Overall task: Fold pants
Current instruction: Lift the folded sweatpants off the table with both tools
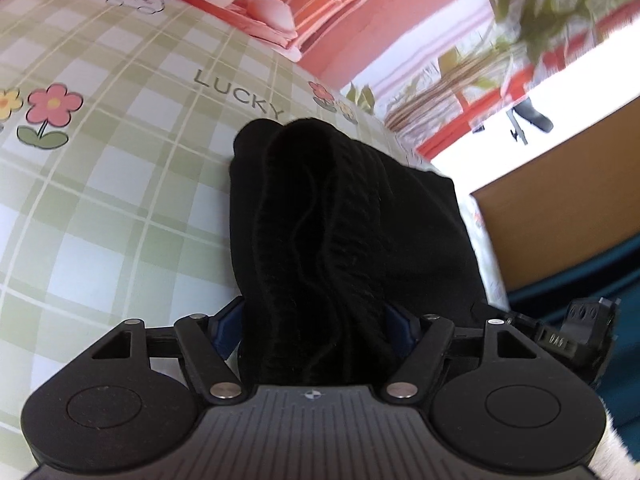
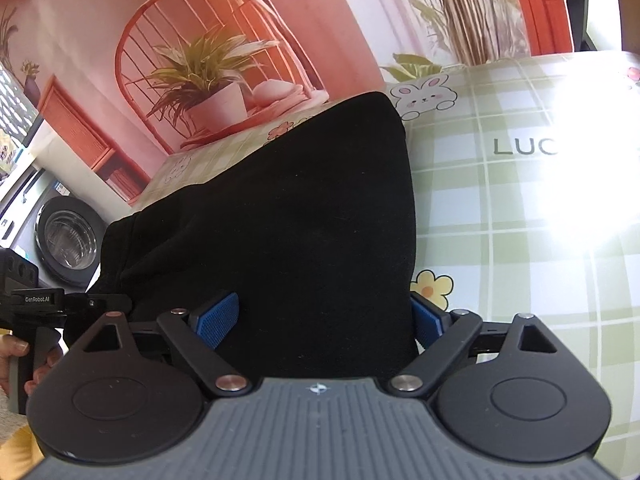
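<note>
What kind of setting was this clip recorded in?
Probably a home laundry corner, or a staged one. A front-loading washing machine stands at the side, black pants lie on a green checked cloth with cartoon flowers, and the pink backdrop of a plant looks printed.

pants [image 1: 340,208] hiding both blue pads, backdrop plant [image 1: 540,20] blurred

The left claw [image 1: 316,320] pointed forward and downward, its blue pads [image 1: 228,320] set apart with thick dark cloth bunched between them and pressing against both. The right claw [image 2: 324,320] pointed down at a similar slant, its jaws spread wide; the left pad [image 2: 218,316] stood clear and fully exposed, not pressing on anything. At the far left of the right wrist view, a hand [image 2: 18,364] gripped the left claw's handle.
</note>
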Tool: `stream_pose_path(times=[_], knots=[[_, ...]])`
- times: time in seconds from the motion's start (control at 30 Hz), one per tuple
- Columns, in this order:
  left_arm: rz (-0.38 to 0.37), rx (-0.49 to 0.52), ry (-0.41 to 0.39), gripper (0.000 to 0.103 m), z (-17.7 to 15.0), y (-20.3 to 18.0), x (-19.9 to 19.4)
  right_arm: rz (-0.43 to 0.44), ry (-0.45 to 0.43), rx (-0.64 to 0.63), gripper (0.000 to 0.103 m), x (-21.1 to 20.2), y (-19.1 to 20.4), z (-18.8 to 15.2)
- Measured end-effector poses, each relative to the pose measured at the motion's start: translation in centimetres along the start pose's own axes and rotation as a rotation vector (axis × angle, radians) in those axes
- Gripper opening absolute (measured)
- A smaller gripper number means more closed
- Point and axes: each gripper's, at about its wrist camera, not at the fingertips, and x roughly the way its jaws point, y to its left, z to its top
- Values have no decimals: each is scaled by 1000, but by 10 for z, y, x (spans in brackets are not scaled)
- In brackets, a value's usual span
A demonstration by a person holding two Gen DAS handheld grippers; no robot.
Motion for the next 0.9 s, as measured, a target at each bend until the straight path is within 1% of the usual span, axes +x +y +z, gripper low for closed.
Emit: stream_pose_path(times=[0.07, 0.17, 0.3, 0.37, 0.43, 0.47, 0.5, 0.53, 0.6, 0.67, 0.7, 0.73, 0.77, 0.9], knots=[[1, -5, 2, 75, 4, 0, 2, 0, 2, 11, 92, 1, -2, 2], [7, 19, -3, 75, 6, -2, 5, -1, 0, 13, 94, 4, -3, 3], [9, 53, -38, 77, 7, -3, 9, 13, -21, 32, 97, 6, -8, 3], [20, 60, -54, 79, 9, -8, 13, 15, -26, 28, 99, 8, -7, 3], [49, 63, -56, 80, 10, -14, 14, 7, -27, 20, 99, 10, -5, 4], [70, 64, -47, 77, 10, -18, 14, -1, -25, 13, 99, 12, -2, 5], [82, 69, -33, 66, 11, -20, 15, -4, -21, 11, 99, 14, 0, 6], [83, 68, -29, 65, 10, -21, 13, -9, -17, 6, 98, 15, 3, 7], [79, 65, -22, 61, 6, -22, 7, -11, -19, -20, 88, 15, 10, 6], [91, 61, -10, 59, -2, -23, -2, -5, -23, -49, 70, 7, 15, 5], [98, 63, -6, 59, -7, -26, -5, 2, -22, -54, 65, 4, 17, 5], [100, 61, -3, 59, -14, -25, -11, 9, -19, -60, 57, 0, 18, 4], [99, 51, 2, 59, -21, -24, -16, 18, -11, -71, 53, -4, 20, 2], [91, 10, 14, 59, -49, -19, -37, 62, 32, -99, 51, -16, 25, -14]])
